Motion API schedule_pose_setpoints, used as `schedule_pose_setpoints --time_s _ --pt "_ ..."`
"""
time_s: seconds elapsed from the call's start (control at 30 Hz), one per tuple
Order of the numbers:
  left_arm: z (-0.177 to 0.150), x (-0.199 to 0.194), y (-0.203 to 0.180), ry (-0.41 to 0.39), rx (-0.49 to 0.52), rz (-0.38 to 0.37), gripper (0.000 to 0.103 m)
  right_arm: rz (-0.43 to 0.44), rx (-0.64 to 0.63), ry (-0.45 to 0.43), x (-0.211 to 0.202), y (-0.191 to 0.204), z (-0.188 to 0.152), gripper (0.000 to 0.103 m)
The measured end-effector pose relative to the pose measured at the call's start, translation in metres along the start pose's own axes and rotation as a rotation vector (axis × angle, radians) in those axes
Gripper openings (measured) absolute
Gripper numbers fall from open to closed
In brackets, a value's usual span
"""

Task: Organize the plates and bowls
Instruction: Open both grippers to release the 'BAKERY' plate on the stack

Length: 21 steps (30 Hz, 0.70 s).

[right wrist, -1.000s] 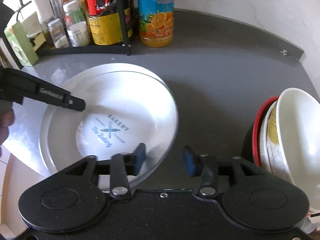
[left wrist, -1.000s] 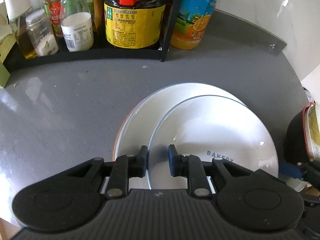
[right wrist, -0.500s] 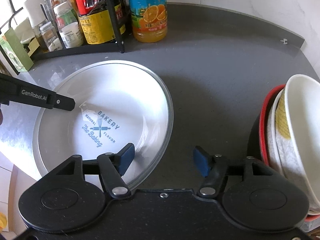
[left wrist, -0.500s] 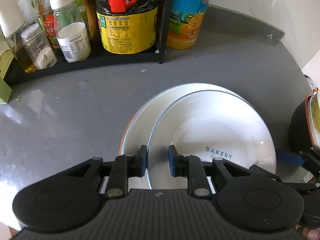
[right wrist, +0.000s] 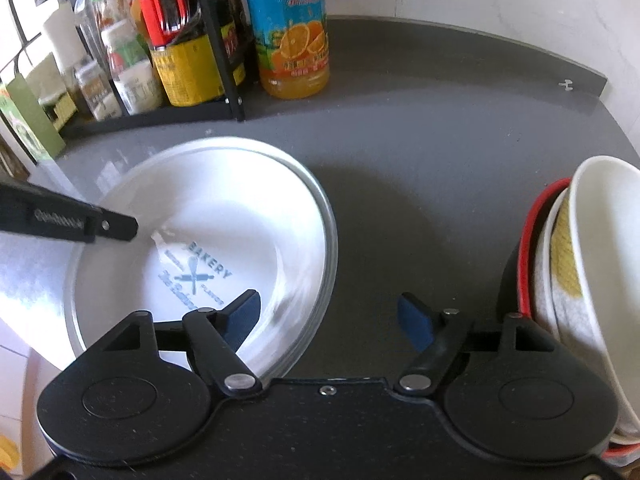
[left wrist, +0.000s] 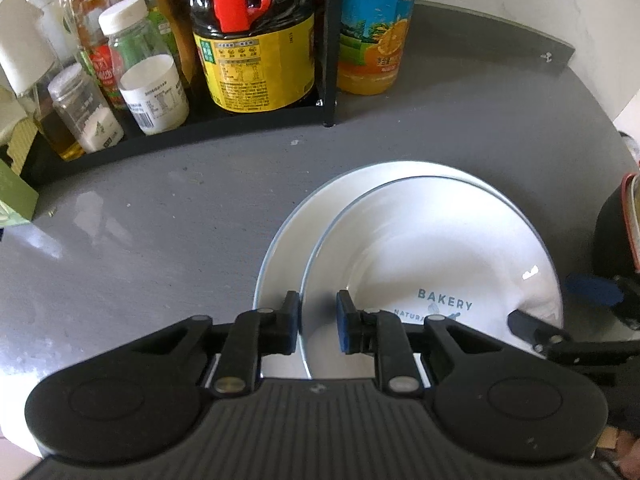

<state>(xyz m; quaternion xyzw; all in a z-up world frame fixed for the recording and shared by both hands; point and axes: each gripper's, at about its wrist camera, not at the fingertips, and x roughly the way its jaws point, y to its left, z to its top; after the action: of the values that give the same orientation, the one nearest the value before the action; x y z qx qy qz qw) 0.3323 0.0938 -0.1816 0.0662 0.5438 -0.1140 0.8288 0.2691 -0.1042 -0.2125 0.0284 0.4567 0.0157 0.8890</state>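
Observation:
A white plate printed BAKERY (left wrist: 440,256) lies offset on a second white plate (left wrist: 288,240) on the grey counter. My left gripper (left wrist: 318,320) is shut on the top plate's near-left rim, which runs between its blue pads. In the right wrist view the same top plate (right wrist: 224,208) shows with a left finger (right wrist: 100,226) over its left side. My right gripper (right wrist: 328,316) stands open at the plate's right rim, one pad above the plate and one above the counter. A stack of bowls (right wrist: 592,280) leans at the far right.
A black rack (left wrist: 256,120) of sauce bottles and jars lines the back left, with an orange juice bottle (right wrist: 294,40) beside it. A white wall closes the back right. The counter's (right wrist: 420,140) front edge drops off at the lower left.
My right gripper's fingers have spread wider and let go of the plate's rim. My left gripper keeps its hold, and the view has drawn a little nearer the rack.

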Motion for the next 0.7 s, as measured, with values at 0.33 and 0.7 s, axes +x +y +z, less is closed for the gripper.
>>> schedule_pose_setpoints --time_s 0.33,0.7 --pt "0.001 -0.002 -0.006 0.010 0.023 0.050 0.016 0.075 0.023 -0.034 -0.023 -0.007 0.007 0.074" --pt "0.013 -0.020 -0.009 0.005 0.033 0.061 0.022 0.150 0.056 -0.125 -0.069 -0.026 0.027 0.074"
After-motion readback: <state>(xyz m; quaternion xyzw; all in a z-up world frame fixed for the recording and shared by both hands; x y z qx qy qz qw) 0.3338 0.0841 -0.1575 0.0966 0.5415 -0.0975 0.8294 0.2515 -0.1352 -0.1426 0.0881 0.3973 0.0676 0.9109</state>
